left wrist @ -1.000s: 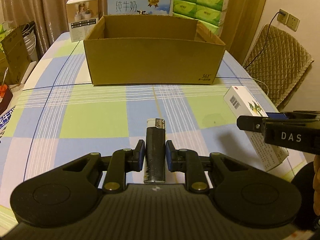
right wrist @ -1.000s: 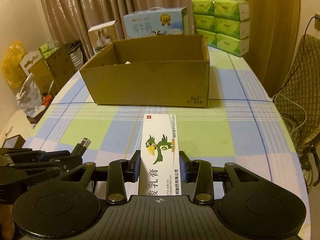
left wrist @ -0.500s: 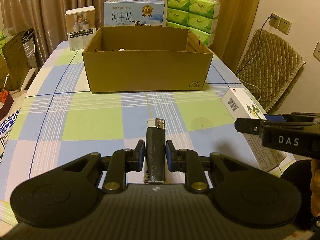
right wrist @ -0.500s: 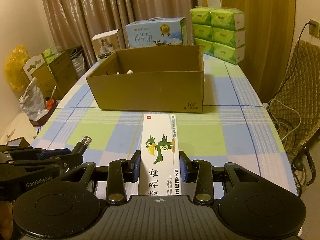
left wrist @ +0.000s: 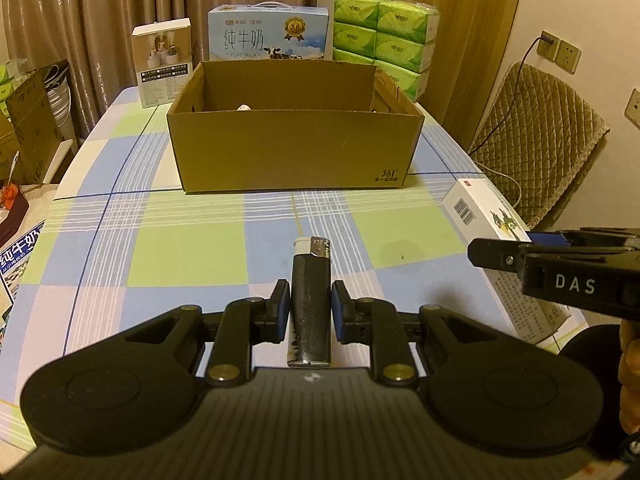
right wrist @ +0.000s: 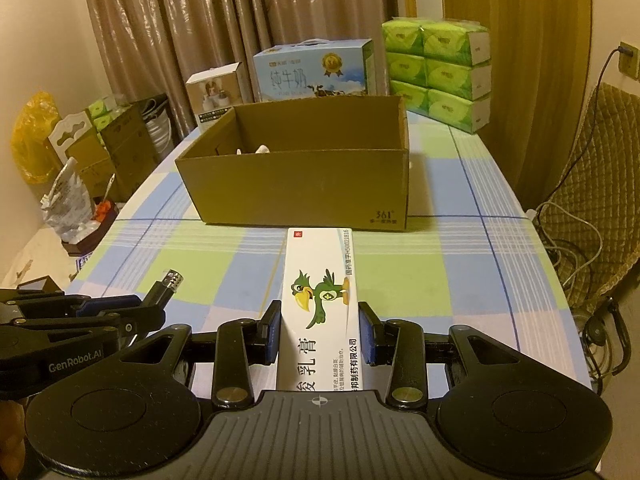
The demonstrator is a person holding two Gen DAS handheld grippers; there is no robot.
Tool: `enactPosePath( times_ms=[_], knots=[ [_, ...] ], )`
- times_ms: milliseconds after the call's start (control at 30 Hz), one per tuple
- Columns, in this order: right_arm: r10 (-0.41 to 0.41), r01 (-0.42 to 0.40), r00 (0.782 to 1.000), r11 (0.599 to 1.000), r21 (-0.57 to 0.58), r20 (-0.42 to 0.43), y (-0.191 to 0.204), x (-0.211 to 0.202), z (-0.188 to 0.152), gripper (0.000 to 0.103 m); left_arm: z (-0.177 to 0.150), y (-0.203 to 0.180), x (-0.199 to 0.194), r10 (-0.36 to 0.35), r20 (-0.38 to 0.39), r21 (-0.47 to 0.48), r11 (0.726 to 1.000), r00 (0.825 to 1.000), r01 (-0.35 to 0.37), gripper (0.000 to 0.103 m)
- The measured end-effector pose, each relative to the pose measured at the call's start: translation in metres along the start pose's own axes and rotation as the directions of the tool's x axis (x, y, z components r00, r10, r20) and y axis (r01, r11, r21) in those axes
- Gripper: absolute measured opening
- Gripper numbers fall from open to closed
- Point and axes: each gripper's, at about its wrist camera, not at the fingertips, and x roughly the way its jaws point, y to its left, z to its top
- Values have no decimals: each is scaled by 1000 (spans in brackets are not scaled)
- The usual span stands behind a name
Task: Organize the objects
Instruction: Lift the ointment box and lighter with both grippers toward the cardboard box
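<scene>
My left gripper [left wrist: 310,306] is shut on a black lighter [left wrist: 311,300] with a silver top, held above the checked tablecloth [left wrist: 180,248]. My right gripper [right wrist: 319,334] is shut on a long white ointment box [right wrist: 318,304] printed with a green bird; the same box [left wrist: 486,218] and the right gripper's side show at the right of the left wrist view. The left gripper and the lighter's tip [right wrist: 170,280] appear low on the left in the right wrist view. An open brown cardboard box [left wrist: 294,148] stands ahead of both grippers, with something small and white [right wrist: 262,149] inside.
Behind the cardboard box stand a blue milk carton [left wrist: 270,32], a small white product box [left wrist: 162,62] and stacked green tissue packs [left wrist: 386,36]. A quilted chair [left wrist: 544,136] with cables stands to the right. Boxes and bags [right wrist: 80,152] crowd the floor on the left.
Both grippers have risen a little with their loads, so more of the cardboard box's inside and the room behind show. Both grips are unchanged.
</scene>
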Motion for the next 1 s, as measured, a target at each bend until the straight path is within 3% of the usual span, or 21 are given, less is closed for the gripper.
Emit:
enactPosePath(
  times_ms=[233, 667, 1000],
  knots=[
    [17, -17, 1000, 1000, -16, 5, 3, 2, 15, 35, 20, 6, -2, -17, 17, -2, 1000, 1000, 18, 18],
    [11, -9, 999, 999, -48, 50, -8, 16, 90, 35, 101, 20, 9, -31, 52, 40, 999, 998, 29, 17],
    [43, -43, 999, 999, -18, 31, -23, 29, 134, 35, 142, 24, 24, -32, 47, 75, 997, 998, 29, 17]
  ],
)
